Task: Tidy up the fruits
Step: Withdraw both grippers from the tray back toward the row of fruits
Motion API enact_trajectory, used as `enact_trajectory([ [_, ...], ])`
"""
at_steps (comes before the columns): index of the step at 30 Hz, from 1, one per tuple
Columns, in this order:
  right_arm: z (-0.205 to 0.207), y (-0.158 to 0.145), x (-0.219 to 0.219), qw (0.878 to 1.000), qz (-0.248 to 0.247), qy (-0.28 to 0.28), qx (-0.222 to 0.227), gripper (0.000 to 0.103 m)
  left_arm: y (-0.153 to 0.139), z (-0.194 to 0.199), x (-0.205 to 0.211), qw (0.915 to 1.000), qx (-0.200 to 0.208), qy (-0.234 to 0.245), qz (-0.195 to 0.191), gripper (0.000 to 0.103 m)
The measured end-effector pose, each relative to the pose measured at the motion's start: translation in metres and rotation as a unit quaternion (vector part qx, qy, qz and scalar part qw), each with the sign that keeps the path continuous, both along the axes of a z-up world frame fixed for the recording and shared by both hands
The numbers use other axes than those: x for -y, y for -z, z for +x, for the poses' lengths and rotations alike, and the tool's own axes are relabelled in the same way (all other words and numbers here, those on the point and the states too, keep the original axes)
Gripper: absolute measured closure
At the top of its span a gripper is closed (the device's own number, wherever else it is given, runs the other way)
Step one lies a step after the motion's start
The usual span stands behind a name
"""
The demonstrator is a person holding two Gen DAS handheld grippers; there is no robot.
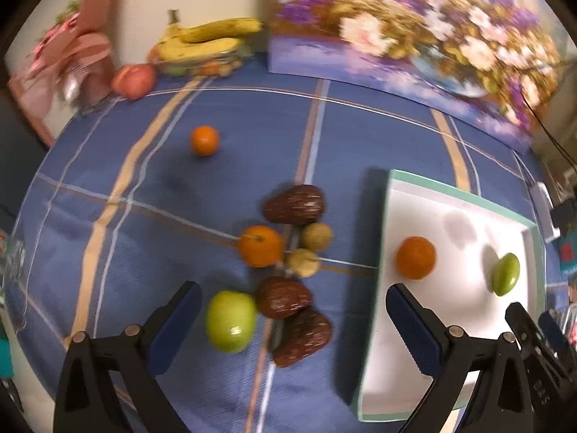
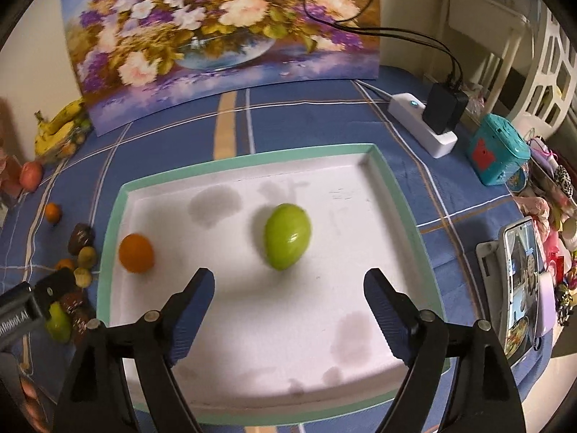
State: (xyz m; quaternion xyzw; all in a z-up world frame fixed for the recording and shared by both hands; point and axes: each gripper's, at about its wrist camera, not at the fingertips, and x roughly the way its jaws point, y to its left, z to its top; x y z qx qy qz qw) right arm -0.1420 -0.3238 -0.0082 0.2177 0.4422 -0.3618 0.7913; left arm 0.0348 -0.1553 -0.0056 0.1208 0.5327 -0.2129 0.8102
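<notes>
In our left wrist view, a red apple and a bunch of bananas sit at about 11 o'clock at the far edge of the counter, which is covered in a blue plaid cloth. A lone small orange lies apart at roughly 11 o'clock, closer in. Near the centre we see the loose cluster: a brown fruit, an orange, two small tan fruits, and two more brown fruits touching a green apple at about 6 o'clock. Our left gripper hangs over this cluster with its fingers spread wide, grasping nothing; the green apple lies between them, untouched.

At 3 o'clock sits the white tray with its mint rim, holding an orange fruit and a green fruit, well apart.

In our right wrist view, the same tray fills the centre, the orange fruit at 9 o'clock and the green fruit near the middle. Our right gripper hovers above the tray, its fingers released and empty. A flower painting stands at 12 o'clock, a white power strip at 2 o'clock, and a phone at 3 o'clock.
</notes>
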Motion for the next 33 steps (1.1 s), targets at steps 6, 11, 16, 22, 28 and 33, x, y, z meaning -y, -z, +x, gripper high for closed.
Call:
enact_trajectory([
  [6, 0.006, -0.009, -0.020, 0.998, 0.022, -0.023, 0.049, 0.017, -0.007, 0.004, -0.020, 0.9997, 0.008, -0.025, 0.002, 0.000],
  [11, 0.016, -0.017, -0.039, 0.999, -0.029, -0.022, 0.025, 0.017, -0.008, 0.008, -0.031, 0.9994, 0.007, -0.033, 0.003, 0.000],
  [16, 0.020, -0.020, -0.046, 0.998, -0.029, -0.027, 0.038, 0.017, -0.012, 0.014, -0.042, 0.9990, 0.005, -0.043, -0.011, 0.000],
  [22, 0.023, -0.019, -0.059, 0.998, -0.035, -0.038, 0.048, 0.017, -0.015, 0.021, -0.050, 0.9986, 0.005, -0.050, -0.014, 0.000],
  [28, 0.035, -0.014, -0.067, 0.997, -0.021, -0.060, 0.049, 0.017, -0.011, 0.033, -0.063, 0.9985, -0.001, -0.054, 0.002, 0.000],
  [33, 0.048, -0.011, -0.076, 0.996, -0.003, -0.069, 0.057, 0.017, -0.013, 0.047, -0.085, 0.9969, 0.009, -0.078, 0.005, 0.000],
])
